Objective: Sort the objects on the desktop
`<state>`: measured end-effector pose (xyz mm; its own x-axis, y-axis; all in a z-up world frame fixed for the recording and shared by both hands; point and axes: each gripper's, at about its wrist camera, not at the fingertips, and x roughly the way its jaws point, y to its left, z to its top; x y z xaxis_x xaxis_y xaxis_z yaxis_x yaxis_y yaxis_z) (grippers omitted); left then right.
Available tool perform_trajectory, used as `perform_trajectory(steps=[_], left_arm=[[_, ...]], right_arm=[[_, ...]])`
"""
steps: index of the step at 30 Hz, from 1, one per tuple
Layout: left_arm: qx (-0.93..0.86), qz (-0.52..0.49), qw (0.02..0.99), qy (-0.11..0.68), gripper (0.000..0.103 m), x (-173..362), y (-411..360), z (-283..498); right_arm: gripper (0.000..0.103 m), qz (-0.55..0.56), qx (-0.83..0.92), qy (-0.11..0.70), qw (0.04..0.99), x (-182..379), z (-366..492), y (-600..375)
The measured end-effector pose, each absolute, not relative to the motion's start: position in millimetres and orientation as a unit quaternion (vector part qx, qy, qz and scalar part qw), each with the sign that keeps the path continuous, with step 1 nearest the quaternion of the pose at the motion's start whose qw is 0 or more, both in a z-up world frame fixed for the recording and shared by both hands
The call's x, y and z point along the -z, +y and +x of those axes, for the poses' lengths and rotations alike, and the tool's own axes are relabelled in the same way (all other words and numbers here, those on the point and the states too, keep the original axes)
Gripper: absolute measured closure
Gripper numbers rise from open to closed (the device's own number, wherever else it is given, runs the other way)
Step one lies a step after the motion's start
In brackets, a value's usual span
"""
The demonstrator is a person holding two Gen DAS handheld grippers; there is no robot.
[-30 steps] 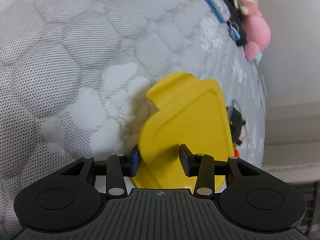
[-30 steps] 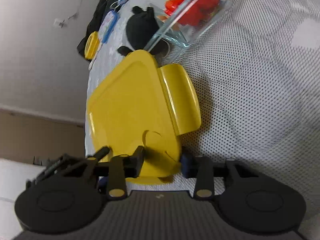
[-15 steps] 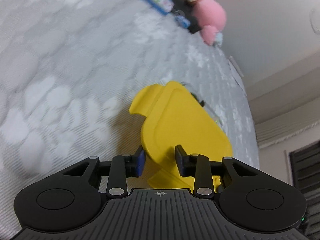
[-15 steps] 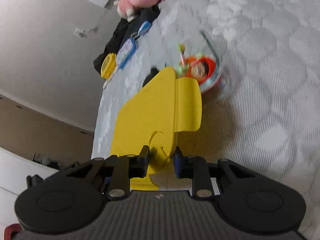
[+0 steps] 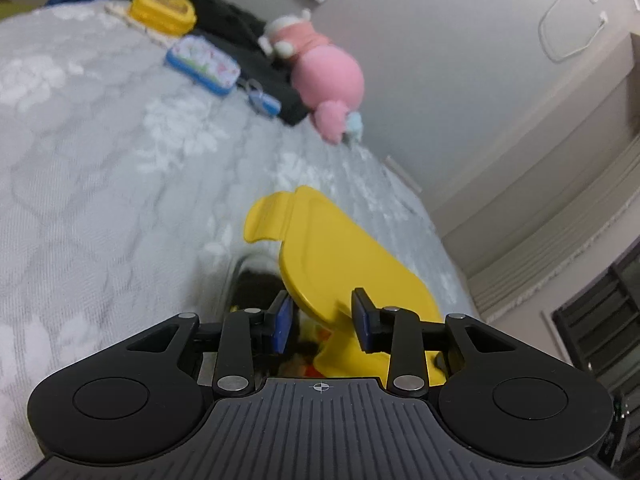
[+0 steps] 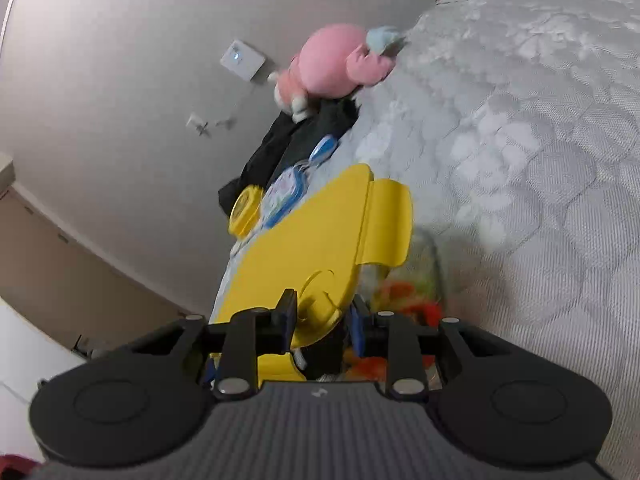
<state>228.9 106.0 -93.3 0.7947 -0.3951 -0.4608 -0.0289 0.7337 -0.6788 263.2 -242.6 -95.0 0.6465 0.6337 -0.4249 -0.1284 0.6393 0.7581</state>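
Two claws (left (image 5: 320,320), right (image 6: 322,318)) grip one yellow lid (image 5: 344,264).

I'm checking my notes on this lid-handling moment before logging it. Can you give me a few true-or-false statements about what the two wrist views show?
1. Both grippers have the yellow lid between their fingers. True: the left gripper and the right gripper each straddle an edge.
2. The lid lies flat on the bedspread. False: it is tilted, raised over a clear container.
3. The pink plush toy sits inside the container. False: it rests far back by the wall.
4. A blue-rimmed tin lies on the bedspread near a small yellow case. True.
5. The container holds orange-red things. True, though blurred.
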Motion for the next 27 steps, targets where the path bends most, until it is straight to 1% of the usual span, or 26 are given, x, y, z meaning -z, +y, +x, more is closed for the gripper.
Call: perform_trajectory(steps=[4, 8, 11, 14, 18, 19, 22, 23, 24, 27], left_arm=[[0.096, -0.349, 0.868, 0.34, 0.063, 106.0, 107.0, 228.1], [0.062, -0.318, 0.867, 0.379, 0.065, 112.9, 105.5, 229.3], [0.063, -0.323, 0.859, 0.391, 0.065, 113.1, 108.8, 225.6], [0.07, -0.324, 0.851, 0.408, 0.06, 109.1, 109.7, 219.7], [0.081, -0.333, 0.845, 0.409, 0.059, 99.1, 116.4, 213.2], [0.077, -0.335, 0.85, 0.4, 0.054, 94.9, 119.5, 210.6], [0.052, -0.336, 0.864, 0.371, 0.043, 84.6, 129.6, 206.3], [0.041, -0.335, 0.869, 0.361, 0.042, 81.5, 133.0, 205.5], [0.029, -0.334, 0.872, 0.357, 0.042, 80.7, 136.3, 207.8], [0.003, -0.37, 0.857, 0.359, 0.042, 85.9, 144.6, 228.8]], right_arm=[[0.073, 0.377, -0.214, 0.377, 0.818, 113.5, 268.0, -245.4], [0.073, 0.34, -0.207, 0.406, 0.823, 128.8, 271.7, -231.4], [0.072, 0.341, -0.202, 0.418, 0.817, 135.5, 270.2, -229.2], [0.072, 0.348, -0.195, 0.42, 0.815, 137.6, 268.4, -233.7], [0.071, 0.354, -0.194, 0.425, 0.811, 134.5, 264.8, -237.4], [0.07, 0.355, -0.195, 0.427, 0.809, 133.3, 263.2, -238.3], [0.063, 0.362, -0.191, 0.424, 0.808, 127.6, 258.4, -243.4], [0.056, 0.364, -0.187, 0.423, 0.809, 125.3, 257.0, -245.9], [0.054, 0.369, -0.181, 0.419, 0.81, 123.1, 254.8, -249.8], [0.053, 0.387, -0.158, 0.391, 0.82, 119.1, 247.0, -263.2]])
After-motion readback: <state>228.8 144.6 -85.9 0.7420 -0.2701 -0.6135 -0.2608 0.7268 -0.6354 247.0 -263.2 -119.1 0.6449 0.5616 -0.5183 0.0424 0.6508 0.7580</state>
